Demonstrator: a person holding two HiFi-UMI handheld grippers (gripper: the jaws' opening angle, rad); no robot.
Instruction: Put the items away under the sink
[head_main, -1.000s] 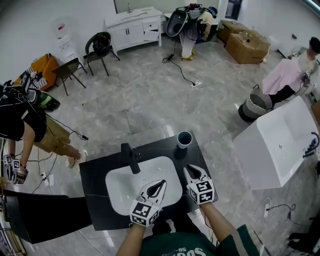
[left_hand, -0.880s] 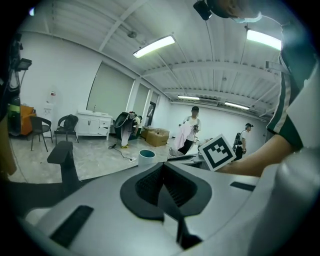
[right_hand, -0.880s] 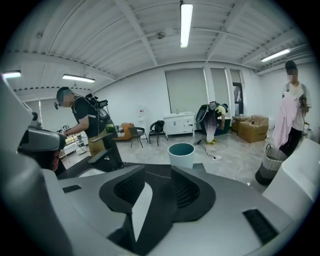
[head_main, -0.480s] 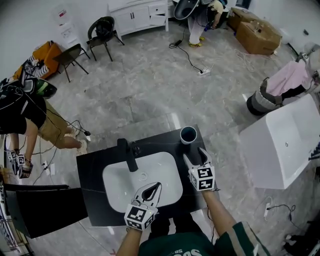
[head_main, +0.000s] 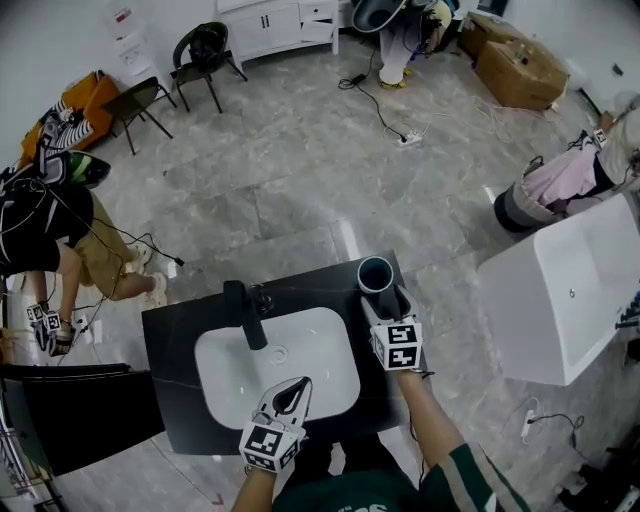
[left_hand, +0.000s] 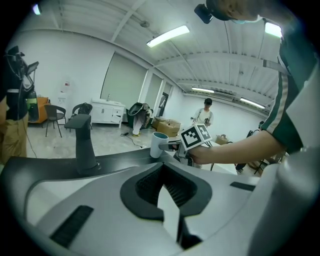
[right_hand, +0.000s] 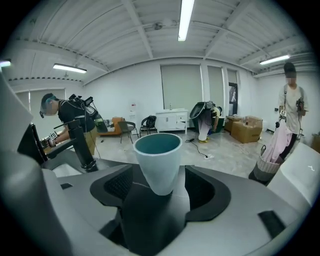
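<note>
We see a pale cup with a teal inside (right_hand: 158, 160) standing upright on the black stone-like countertop (head_main: 175, 340), at its far right corner. It is to the right of the black angular faucet (head_main: 243, 312) and beyond the white rectangular basin (head_main: 300, 350).

The right gripper (head_main: 388, 297) reaches to this cup from the near side. Its two jaws are apart, one on each side of the cup's lower part. In the right gripper view a small gap shows between each jaw and the cup wall, so the jaws do not press it.

The left gripper (head_main: 300, 384) is over the near edge of the basin and points to the far right. In the left gripper view its jaws come together at the tips and nothing is between them. From this view the cup shows beyond the basin, just beside the marker cube of the right gripper.

Around the countertop is a grey marble floor (head_main: 300, 190). On the left another person (head_main: 50, 240) bends down. On the right stands a second white basin unit (head_main: 560, 290), well apart.
</note>
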